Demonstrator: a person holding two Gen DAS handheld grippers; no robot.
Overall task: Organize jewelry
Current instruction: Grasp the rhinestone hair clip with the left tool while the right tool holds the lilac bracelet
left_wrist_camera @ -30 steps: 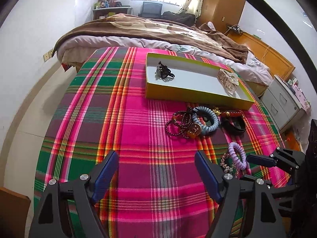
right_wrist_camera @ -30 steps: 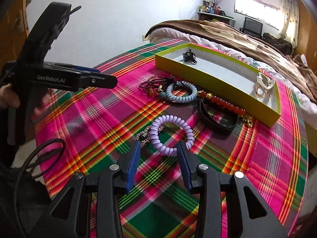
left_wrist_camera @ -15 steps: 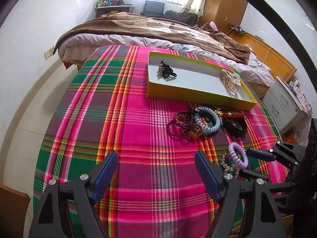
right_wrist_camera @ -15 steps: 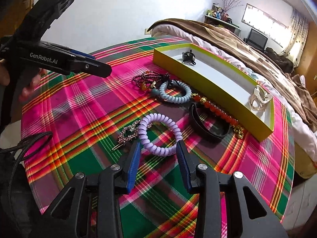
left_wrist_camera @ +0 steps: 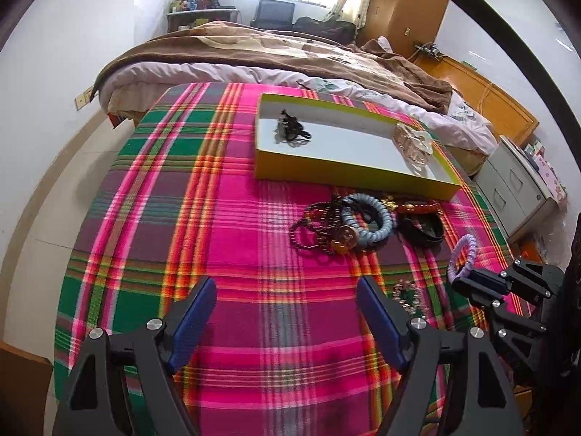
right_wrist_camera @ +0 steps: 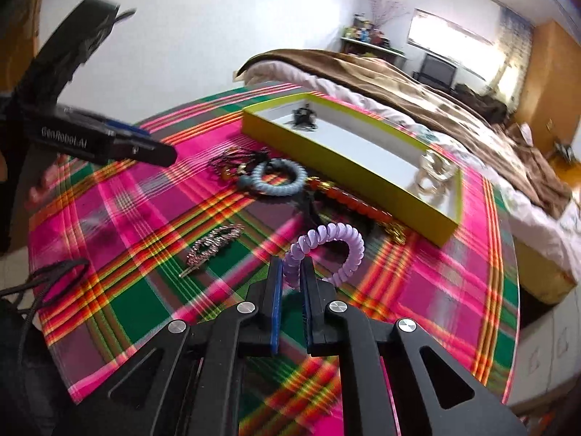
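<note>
text: "GenRobot.AI" | on: left gripper point(right_wrist_camera: 159, 152) side, white lettering

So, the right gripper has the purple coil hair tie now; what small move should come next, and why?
Probably carry the purple coil hair tie forward over the yellow tray: the right gripper is shut on it, clear of the cloth, and the tray's white floor has bare space.

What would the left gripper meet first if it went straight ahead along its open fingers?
Probably bare plaid tablecloth: the left gripper is open and empty, aimed at the gap left of the dark bead bracelets. Farther along lies the yellow tray. Depth is uncertain.
</note>
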